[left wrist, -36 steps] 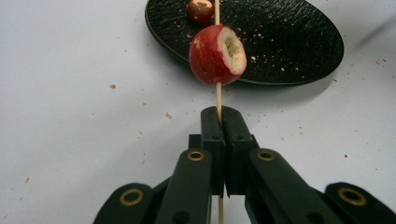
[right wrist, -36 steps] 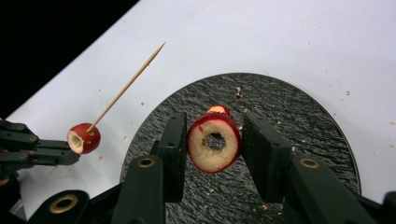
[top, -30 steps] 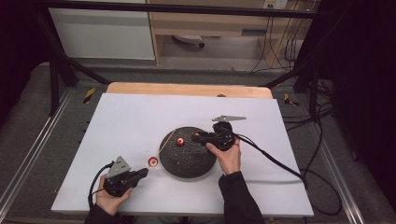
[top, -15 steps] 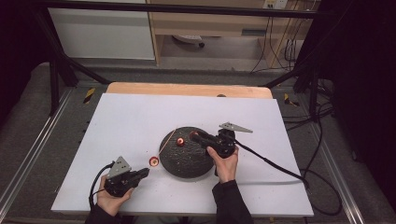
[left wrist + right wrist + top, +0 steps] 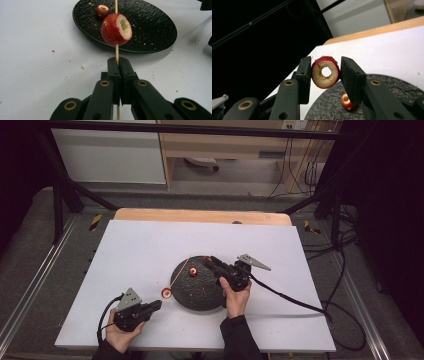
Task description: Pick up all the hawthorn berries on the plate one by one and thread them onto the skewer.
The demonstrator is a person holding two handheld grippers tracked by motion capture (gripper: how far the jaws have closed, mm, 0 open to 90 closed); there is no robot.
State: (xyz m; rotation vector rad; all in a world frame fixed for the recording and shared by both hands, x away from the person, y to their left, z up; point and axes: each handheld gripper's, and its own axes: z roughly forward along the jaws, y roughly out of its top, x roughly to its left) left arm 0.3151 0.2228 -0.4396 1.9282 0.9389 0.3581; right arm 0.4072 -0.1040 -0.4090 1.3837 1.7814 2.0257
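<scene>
A thin wooden skewer (image 5: 116,51) is seen above a black plate (image 5: 155,27) with a rough, pebbled matt finish. The counter (image 5: 150,250) is covered in smooth matt white, edged with bare wood.

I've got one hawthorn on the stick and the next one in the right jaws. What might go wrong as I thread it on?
1. The right gripper pinches the cored fruit by its rim; it may twist, so the hole misses the skewer tip.
2. The left gripper clamps the thin skewer low down, so a sideways push could bend or snap it.
3. The threaded fruit might slide along the stick.
</scene>
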